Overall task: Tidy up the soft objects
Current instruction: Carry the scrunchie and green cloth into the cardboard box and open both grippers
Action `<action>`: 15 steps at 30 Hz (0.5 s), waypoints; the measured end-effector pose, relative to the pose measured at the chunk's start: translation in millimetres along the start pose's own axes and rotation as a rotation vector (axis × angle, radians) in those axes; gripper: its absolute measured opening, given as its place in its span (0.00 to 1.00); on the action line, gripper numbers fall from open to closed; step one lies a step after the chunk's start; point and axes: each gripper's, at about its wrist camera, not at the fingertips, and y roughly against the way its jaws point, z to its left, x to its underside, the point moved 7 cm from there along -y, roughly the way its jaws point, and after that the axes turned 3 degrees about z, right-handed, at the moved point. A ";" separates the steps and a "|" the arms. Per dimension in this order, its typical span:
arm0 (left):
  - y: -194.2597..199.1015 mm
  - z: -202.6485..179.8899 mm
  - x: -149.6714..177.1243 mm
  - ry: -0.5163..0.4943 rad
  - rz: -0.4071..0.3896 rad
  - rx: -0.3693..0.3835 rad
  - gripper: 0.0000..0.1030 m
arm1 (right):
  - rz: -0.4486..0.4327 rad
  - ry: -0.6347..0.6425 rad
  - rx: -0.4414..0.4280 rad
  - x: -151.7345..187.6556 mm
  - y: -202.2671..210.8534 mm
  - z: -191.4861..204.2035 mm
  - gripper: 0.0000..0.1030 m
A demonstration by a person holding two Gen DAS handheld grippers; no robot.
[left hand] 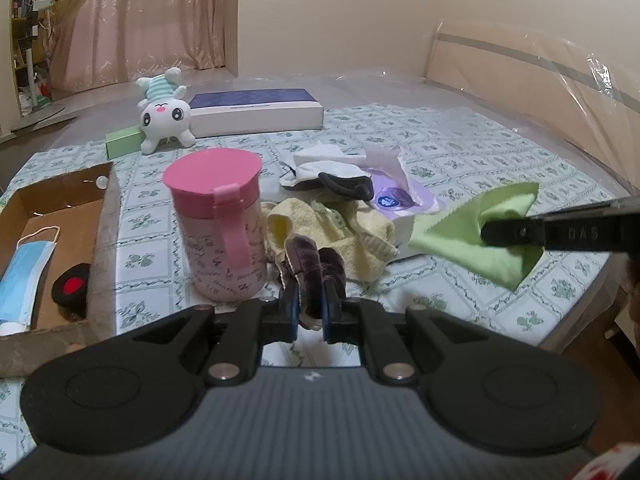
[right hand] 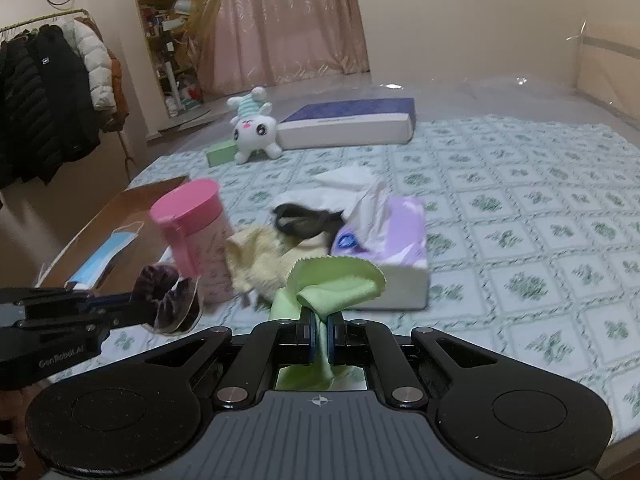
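Observation:
My left gripper (left hand: 311, 300) is shut on a dark purple velvet scrunchie (left hand: 310, 268) and holds it above the table; the scrunchie also shows in the right wrist view (right hand: 170, 298). My right gripper (right hand: 319, 326) is shut on a light green cloth (right hand: 334, 284), lifted off the table; in the left wrist view the cloth (left hand: 476, 232) hangs at the right. A yellow towel (left hand: 332, 228), a black-and-white sock pile (left hand: 332, 174) and a white plush toy (left hand: 164, 116) lie on the patterned table. A cardboard box (left hand: 108, 216) at the left holds a blue face mask (left hand: 24, 276) and a black-and-red item (left hand: 72, 288).
A pink lidded cup (left hand: 218, 224) stands beside the box. A purple tissue box (right hand: 394, 248) sits mid-table. A blue-and-white flat box (left hand: 256, 112) and a green block (left hand: 122, 142) lie at the back. Coats hang on a rack (right hand: 44, 92) at the left.

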 end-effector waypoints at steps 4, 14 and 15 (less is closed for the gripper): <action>8.5 4.6 4.9 0.001 0.002 -0.008 0.09 | 0.012 0.005 -0.027 7.3 -0.5 15.5 0.05; 24.6 20.3 15.6 0.019 0.003 -0.036 0.09 | 0.027 0.038 -0.095 10.1 -10.2 51.9 0.05; 26.2 22.6 17.0 0.021 0.003 -0.039 0.09 | 0.029 0.043 -0.100 9.8 -11.4 55.8 0.05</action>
